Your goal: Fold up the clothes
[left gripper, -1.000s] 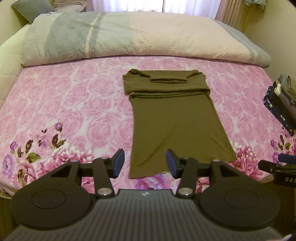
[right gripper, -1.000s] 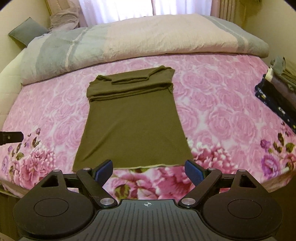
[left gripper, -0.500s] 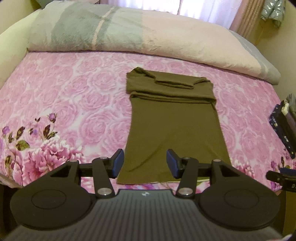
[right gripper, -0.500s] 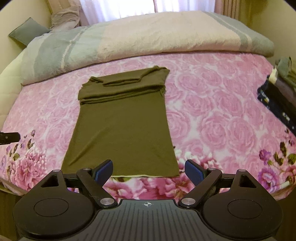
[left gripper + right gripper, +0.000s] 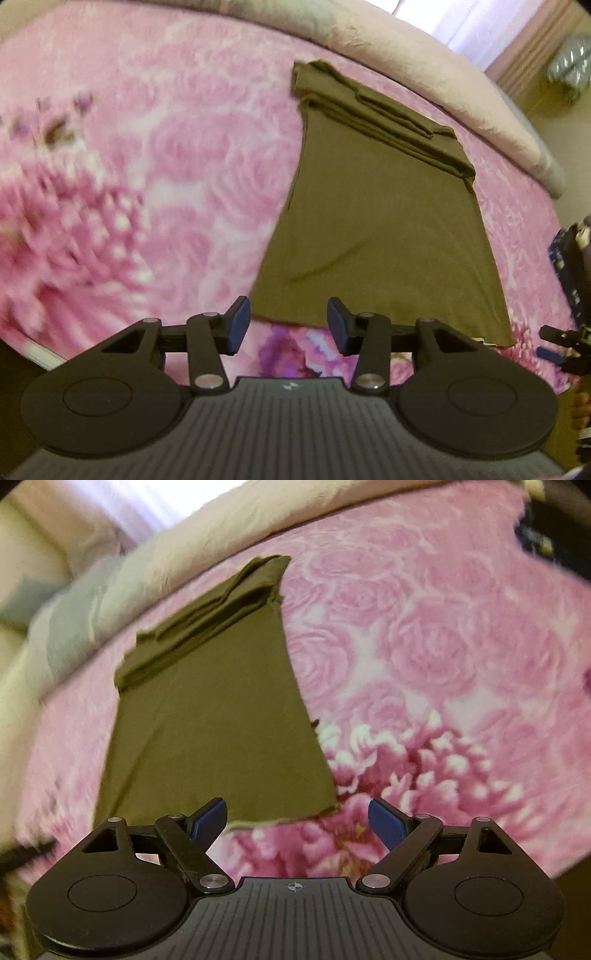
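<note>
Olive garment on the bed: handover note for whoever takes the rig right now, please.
Left tool: open, nothing between the pads, jaws have just been closing a little; it sits near the hem's left corner.
Right tool: open, empty, near the hem's right corner.
Olive garment: flat on the pink floral bedspread, narrowed to a long strip, top end already folded over.
Done: side folds and top fold.
Left: likely grip both hem corners and fold the bottom up toward the top.
</note>
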`<state>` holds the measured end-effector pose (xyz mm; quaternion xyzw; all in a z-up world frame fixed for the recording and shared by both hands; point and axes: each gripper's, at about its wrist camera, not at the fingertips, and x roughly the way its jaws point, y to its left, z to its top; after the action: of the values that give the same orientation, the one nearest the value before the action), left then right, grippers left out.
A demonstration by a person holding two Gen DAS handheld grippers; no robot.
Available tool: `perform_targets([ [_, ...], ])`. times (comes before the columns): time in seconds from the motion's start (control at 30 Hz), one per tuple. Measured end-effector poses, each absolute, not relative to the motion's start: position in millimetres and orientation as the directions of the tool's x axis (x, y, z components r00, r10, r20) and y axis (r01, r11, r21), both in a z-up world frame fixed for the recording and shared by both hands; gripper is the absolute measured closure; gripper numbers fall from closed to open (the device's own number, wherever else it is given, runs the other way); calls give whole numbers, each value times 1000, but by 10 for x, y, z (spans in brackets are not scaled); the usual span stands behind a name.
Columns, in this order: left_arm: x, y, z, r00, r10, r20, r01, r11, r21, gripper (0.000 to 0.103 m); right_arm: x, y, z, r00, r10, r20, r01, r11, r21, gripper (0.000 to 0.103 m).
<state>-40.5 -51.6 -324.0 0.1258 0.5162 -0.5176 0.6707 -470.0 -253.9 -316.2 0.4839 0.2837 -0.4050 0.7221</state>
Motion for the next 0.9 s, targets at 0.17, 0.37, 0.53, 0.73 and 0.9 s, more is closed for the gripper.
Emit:
perform_targets([
  [0.17, -478, -269, -3601, -105, -658, -746, 750, 440, -493, 65, -5127, -2570, -3586, 642, -317, -698, 751, 78, 656, 29],
  [0.37, -692, 247, -3608, -73, -726, -683, 594, 519, -615, 65, -5545, -2336, -3794, 758, -361, -543, 592, 31, 806, 38],
  [0.53, -758, 335, -3484, -48, -762, -645, 542, 523, -658, 63, -5671, -2211, -3743, 777, -358, -518, 552, -8, 834, 39],
  [0.73, -698, 133, -3618, -18, -760, -650, 445, 576, -685, 62, -5615, -2280, -3835, 783, -367, -501, 511, -78, 856, 39],
  [0.9, -596, -150, -3824, -10, -726, -687, 393, 629, -670, 63, -5357, -2433, -3872, 767, -359, -532, 535, -99, 839, 39],
])
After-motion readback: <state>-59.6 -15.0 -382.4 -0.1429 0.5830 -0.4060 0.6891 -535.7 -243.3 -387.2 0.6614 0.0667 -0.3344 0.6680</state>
